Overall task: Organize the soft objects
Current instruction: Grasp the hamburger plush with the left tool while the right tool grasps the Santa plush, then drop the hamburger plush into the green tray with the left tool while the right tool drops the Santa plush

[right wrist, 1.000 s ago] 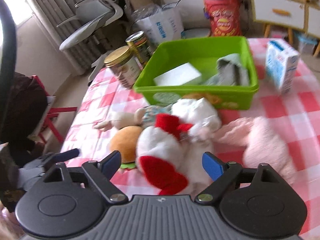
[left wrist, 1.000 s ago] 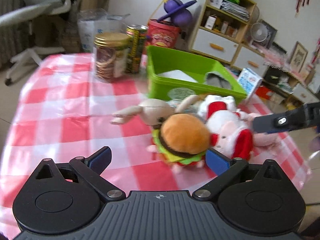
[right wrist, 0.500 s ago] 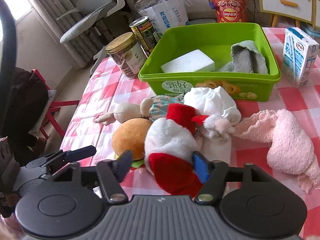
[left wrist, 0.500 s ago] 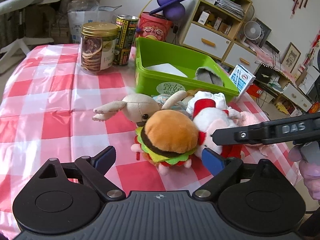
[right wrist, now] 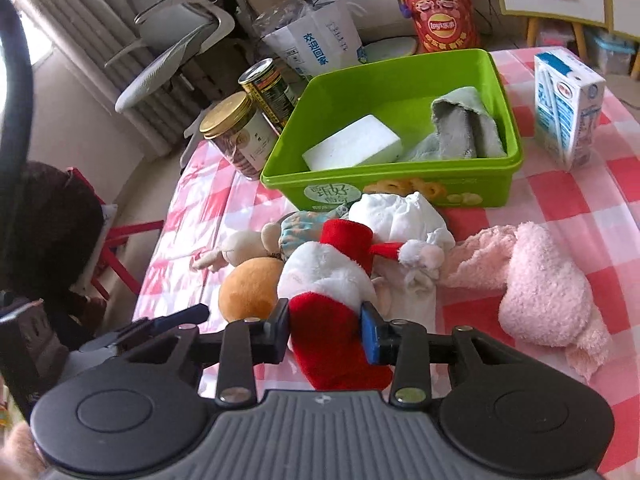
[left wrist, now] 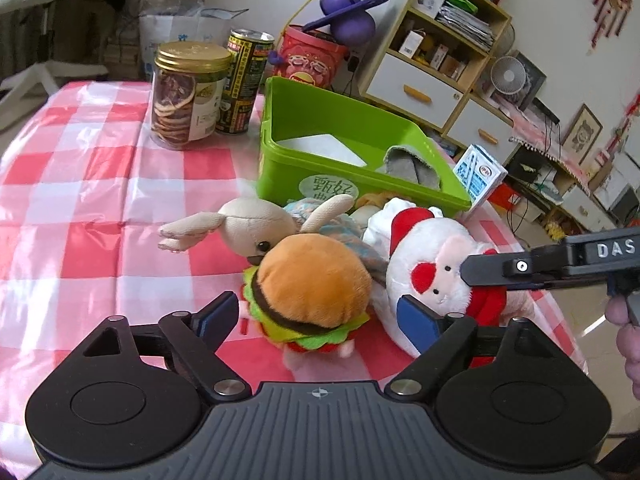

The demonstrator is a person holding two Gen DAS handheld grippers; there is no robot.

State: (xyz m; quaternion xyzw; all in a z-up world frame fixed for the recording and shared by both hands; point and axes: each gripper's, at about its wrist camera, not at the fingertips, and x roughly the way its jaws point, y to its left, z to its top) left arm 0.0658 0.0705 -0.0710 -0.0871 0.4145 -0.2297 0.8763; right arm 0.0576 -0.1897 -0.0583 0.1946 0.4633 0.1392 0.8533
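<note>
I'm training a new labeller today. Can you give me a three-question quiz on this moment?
1. True or false: the right tongs are shut on the Santa plush.
2. What straddles the burger plush? A) left tongs B) milk carton C) cookie jar
3. Fill in: the white foam block and grey cloth lie in the green ____.

Key: 1 true; 2 A; 3 bin.

Tabletop [right wrist: 592, 200]: red/white check. Bin [right wrist: 400, 196] green; Santa plush [right wrist: 332, 280] red & white. Towel [right wrist: 540, 288] pink, burger plush [left wrist: 312, 280] orange/brown/green.
</note>
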